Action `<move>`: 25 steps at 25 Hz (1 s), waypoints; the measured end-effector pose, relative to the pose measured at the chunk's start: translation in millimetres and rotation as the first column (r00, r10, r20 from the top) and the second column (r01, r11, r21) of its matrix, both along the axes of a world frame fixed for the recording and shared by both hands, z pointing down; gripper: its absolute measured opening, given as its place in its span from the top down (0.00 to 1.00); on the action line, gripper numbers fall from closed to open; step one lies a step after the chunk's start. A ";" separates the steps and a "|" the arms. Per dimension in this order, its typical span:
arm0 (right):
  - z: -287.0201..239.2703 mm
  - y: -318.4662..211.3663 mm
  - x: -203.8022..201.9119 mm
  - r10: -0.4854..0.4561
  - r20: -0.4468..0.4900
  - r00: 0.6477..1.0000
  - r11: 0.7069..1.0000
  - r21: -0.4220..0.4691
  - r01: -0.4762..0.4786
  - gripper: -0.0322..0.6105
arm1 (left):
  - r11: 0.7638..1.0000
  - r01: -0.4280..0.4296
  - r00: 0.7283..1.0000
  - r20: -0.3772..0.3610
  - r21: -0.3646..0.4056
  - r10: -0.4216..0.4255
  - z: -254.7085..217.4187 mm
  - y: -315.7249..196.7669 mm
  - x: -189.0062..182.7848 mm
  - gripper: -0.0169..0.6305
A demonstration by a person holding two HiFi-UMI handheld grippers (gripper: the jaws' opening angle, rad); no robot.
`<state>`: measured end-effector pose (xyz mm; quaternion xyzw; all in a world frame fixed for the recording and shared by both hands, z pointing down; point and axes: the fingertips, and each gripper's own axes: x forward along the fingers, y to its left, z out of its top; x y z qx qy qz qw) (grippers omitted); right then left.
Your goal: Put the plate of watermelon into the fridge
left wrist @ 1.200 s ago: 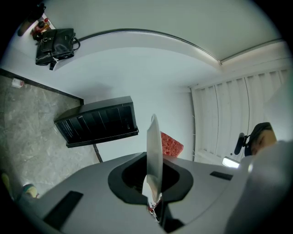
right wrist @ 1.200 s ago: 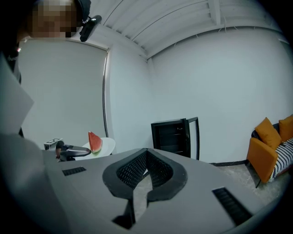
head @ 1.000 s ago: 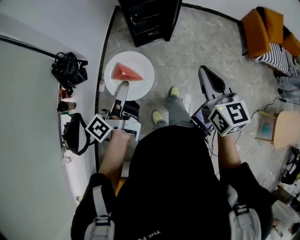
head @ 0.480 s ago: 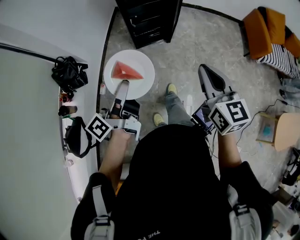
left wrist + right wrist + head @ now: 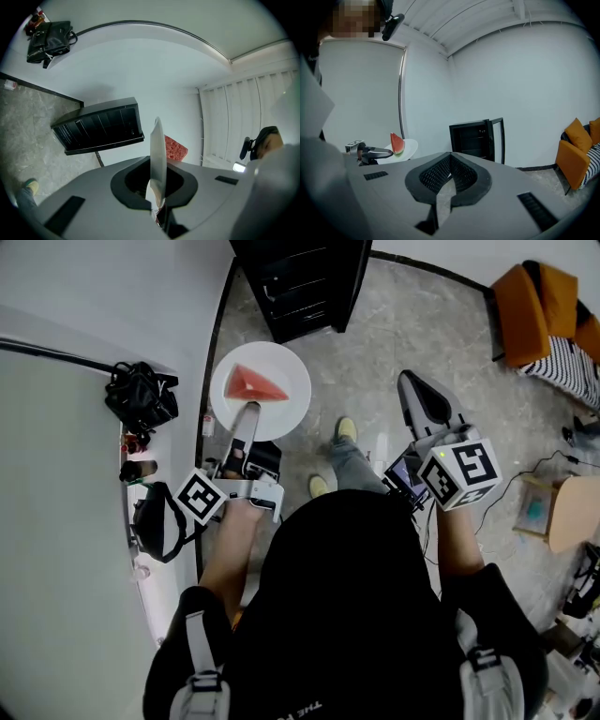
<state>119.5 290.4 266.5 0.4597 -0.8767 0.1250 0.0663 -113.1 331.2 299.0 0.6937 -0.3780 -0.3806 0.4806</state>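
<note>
The left gripper is clamped on the near rim of a round white plate, holding it in the air above the grey stone floor. A red triangular wedge of watermelon lies on the plate's far half, just beyond the jaw tips. The plate hangs near the front of a small black fridge, whose door stands open. The right gripper is well apart on the plate's right. Its jaws are together, with nothing between them.

A lived-in home room: orange sofa, small black fridge, stone floor.
</note>
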 end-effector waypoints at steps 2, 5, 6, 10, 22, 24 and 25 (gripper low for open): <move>7.6 -29.9 -10.7 -0.009 0.001 1.000 1.000 -0.017 0.009 0.94 | 1.000 0.007 1.000 0.002 -0.016 -0.007 6.6 -27.4 -9.8 0.95; 15.9 -65.7 -19.0 -0.022 0.003 1.000 0.999 -0.037 0.022 0.94 | 0.999 0.019 1.000 -0.006 -0.036 -0.020 13.0 -60.5 -17.0 0.95; 16.3 -73.1 -19.2 -0.025 0.005 1.000 0.999 -0.039 0.025 0.94 | 0.999 0.023 1.000 -0.003 -0.037 -0.023 12.4 -67.3 -17.3 0.95; 16.3 -100.6 -16.0 -0.032 0.010 0.999 0.999 -0.040 0.033 0.94 | 0.999 0.026 1.000 0.003 -0.031 -0.026 7.0 -94.2 -13.3 0.95; 20.9 -165.2 1.5 -0.054 0.012 0.998 0.997 -0.049 0.055 0.94 | 0.998 0.033 0.999 0.006 -0.048 -0.032 9.5 -158.0 7.6 0.95; 21.3 -170.8 4.6 -0.058 0.015 0.998 0.997 -0.052 0.058 0.94 | 0.998 0.037 0.999 0.007 -0.049 -0.036 8.3 -164.1 10.7 0.95; 22.6 -176.2 7.9 -0.060 0.018 0.998 0.997 -0.055 0.061 0.94 | 0.998 0.038 0.999 0.010 -0.052 -0.038 8.6 -169.6 14.4 0.95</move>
